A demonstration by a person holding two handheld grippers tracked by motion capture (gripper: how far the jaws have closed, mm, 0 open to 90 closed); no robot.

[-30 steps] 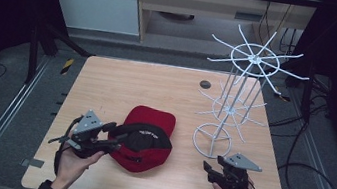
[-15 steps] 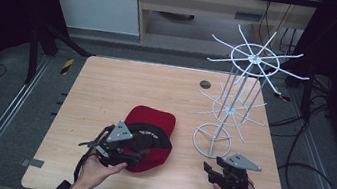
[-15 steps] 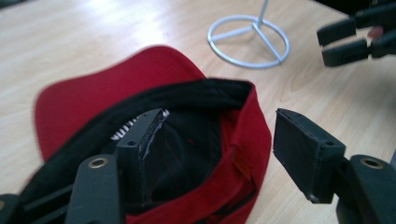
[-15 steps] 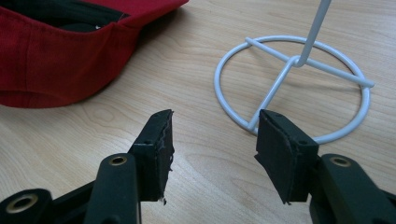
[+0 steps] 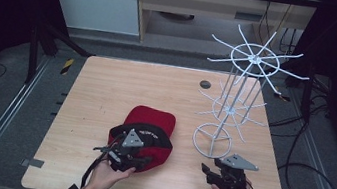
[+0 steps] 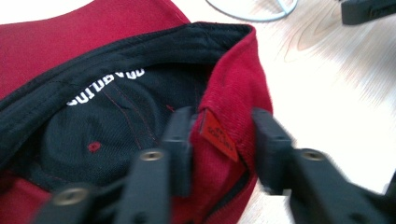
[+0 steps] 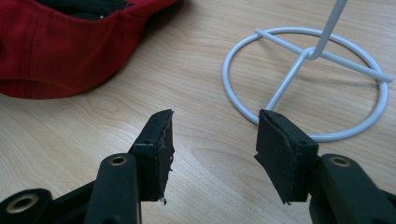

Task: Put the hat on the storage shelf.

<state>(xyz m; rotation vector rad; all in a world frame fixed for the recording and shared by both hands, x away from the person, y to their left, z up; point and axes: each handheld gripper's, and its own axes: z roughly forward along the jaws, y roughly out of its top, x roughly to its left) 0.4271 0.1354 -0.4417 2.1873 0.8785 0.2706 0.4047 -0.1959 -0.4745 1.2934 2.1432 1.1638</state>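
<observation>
Moved in from lower left onto cap since a second ago: left gripper [image 5: 139, 159], now at rear edge of red baseball cap [image 5: 156, 123], lower centre of high view on wooden table [image 5: 107, 85]. White wire display rack [image 5: 235, 104] upright at centre right, base ring [image 7: 306, 79] just beyond right gripper [image 5: 209, 174]. Left jaws wide, straddling cap's rear rim [image 6: 229, 107], one inside, one outside, not yet closed. Right jaws wide, empty, resting on table. To grip well: seat deeper over rim, close squarely on thick band beside small red tag [image 6: 219, 135], avoid pinching loose fabric only.
</observation>
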